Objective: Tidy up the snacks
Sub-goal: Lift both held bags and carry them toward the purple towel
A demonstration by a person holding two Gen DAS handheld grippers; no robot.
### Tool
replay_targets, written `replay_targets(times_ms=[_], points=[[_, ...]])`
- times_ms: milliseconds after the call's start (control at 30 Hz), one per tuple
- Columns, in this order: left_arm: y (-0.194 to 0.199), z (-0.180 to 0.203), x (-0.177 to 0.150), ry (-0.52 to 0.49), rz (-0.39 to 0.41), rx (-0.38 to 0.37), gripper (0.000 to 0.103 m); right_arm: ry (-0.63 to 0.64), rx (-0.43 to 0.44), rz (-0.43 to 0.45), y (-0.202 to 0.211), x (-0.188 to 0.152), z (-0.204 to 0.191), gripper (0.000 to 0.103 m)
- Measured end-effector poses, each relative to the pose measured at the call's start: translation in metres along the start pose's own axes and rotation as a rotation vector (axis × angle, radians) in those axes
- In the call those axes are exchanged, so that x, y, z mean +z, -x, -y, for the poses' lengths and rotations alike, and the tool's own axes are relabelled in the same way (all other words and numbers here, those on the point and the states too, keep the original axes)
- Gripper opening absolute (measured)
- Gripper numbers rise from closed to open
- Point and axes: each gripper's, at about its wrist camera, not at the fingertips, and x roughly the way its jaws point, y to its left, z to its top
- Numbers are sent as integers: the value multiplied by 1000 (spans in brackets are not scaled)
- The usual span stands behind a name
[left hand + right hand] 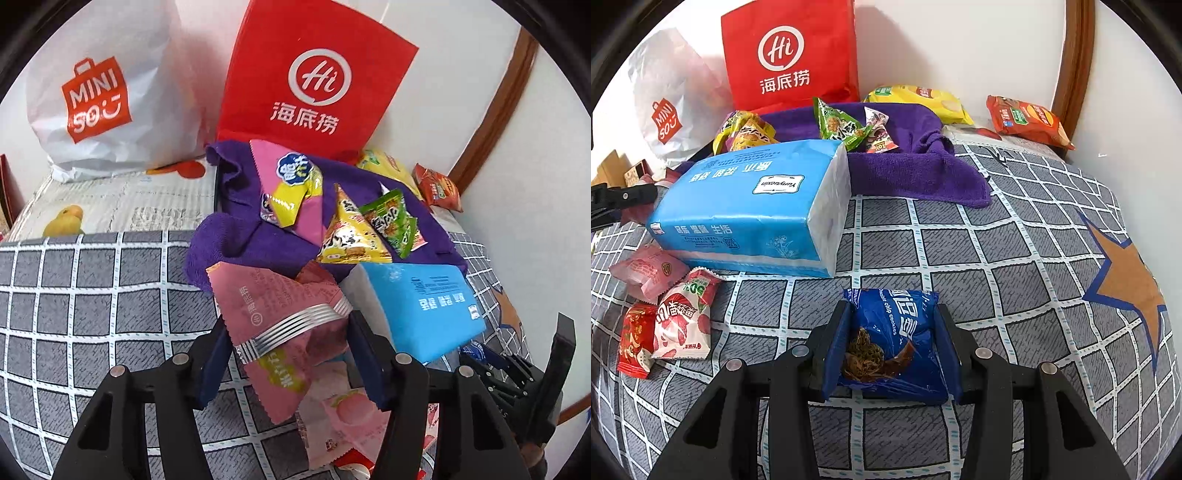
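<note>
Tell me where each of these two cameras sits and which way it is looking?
Left wrist view: sits on the left gripper, looking forward and down at a pink foil snack packet between its fingers; the right gripper's black frame shows at the right edge.
Right wrist view: sits on the right gripper, looking down at a dark blue cookie packet gripped above the grey checked bedspread.
Both show the red paper bag, the purple towel and the light blue tissue pack.

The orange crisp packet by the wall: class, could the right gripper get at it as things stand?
Probably not yet. The right gripper is shut on a blue cookie packet, so its fingers are full. Otherwise the bedspread towards the orange crisp packet looks clear.
</note>
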Motion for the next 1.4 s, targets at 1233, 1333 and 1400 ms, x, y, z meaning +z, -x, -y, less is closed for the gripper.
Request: replay_targets(times_ms=[1233,1333,1400], points=[[19,-4,3,30,45,-111,59,-15,39,-9,15,-2,1,42],[15,-7,3,49,29,-120,59,-24,51,14,28,2,3,42],[15,-8,3,42,27,-130,59,-31,64,24,38,7,2,42]])
